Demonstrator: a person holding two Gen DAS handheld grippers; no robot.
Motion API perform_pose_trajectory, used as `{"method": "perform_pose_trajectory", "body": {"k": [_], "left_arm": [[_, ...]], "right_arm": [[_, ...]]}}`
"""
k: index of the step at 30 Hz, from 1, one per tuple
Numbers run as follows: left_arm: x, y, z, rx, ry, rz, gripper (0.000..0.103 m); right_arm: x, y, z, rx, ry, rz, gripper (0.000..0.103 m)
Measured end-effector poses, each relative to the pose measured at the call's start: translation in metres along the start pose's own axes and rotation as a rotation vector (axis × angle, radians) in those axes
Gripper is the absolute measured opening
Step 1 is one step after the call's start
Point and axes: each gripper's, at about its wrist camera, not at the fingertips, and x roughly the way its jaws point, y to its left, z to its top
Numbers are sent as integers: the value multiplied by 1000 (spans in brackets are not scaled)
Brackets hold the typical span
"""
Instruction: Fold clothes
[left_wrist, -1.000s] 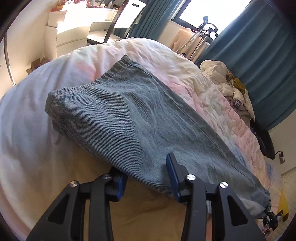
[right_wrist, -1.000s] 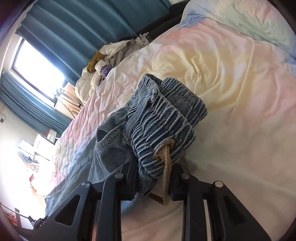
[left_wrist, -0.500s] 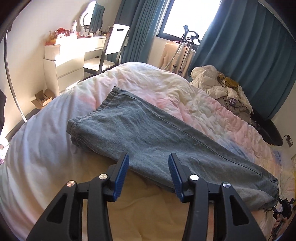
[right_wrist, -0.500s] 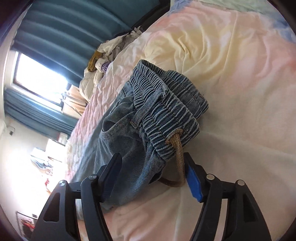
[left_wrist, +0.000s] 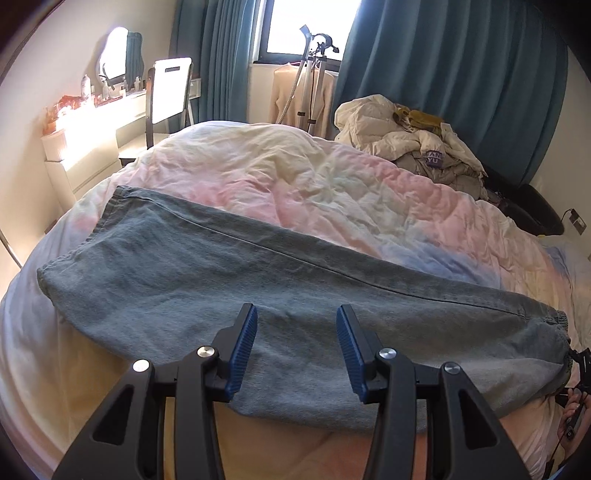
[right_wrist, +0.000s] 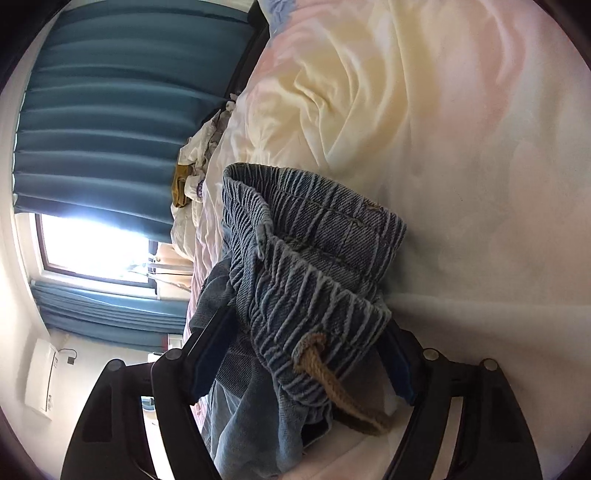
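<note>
Grey-blue jeans (left_wrist: 258, 288) lie folded lengthwise across the pastel duvet (left_wrist: 314, 177), hems at the left and waist at the far right. My left gripper (left_wrist: 295, 312) hovers open above the near edge of the legs, with nothing between its blue pads. In the right wrist view the bunched elastic waistband (right_wrist: 314, 266) and its tan drawstring (right_wrist: 332, 387) rest on the duvet (right_wrist: 461, 147) between the fingers of my right gripper (right_wrist: 306, 321). Its jaws are opening, and the pads stand off the denim on both sides. A hand on the right gripper (left_wrist: 578, 360) shows small at the waist end.
A pile of pale clothes (left_wrist: 413, 144) sits on the bed's far right side by teal curtains (left_wrist: 461, 66). Behind the bed stand a chair (left_wrist: 168, 92), a white dresser (left_wrist: 85, 125) and a garment stand (left_wrist: 310, 74). A dark seat (left_wrist: 535, 210) adjoins the bed.
My left gripper pulled back and up from the trouser leg, so the whole jeans show. My right gripper opened off the waistband, rolled and sank; the waistband now rests loose.
</note>
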Motion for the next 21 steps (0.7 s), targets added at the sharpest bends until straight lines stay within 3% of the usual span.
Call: {"method": "perform_pose_trajectory", "body": {"k": [8,14,21], "left_arm": [[52,-38,-24,74,92,1,46],[88,-39,-51,114,189,13,46],[82,-42,-52,110,183,-6,46]], "right_arm": [[14,6,6,-7,-30,-78,76],[6,23,2,-75,-102,-163,46],[-25,86,-18,-219,-216,-181,38]]}}
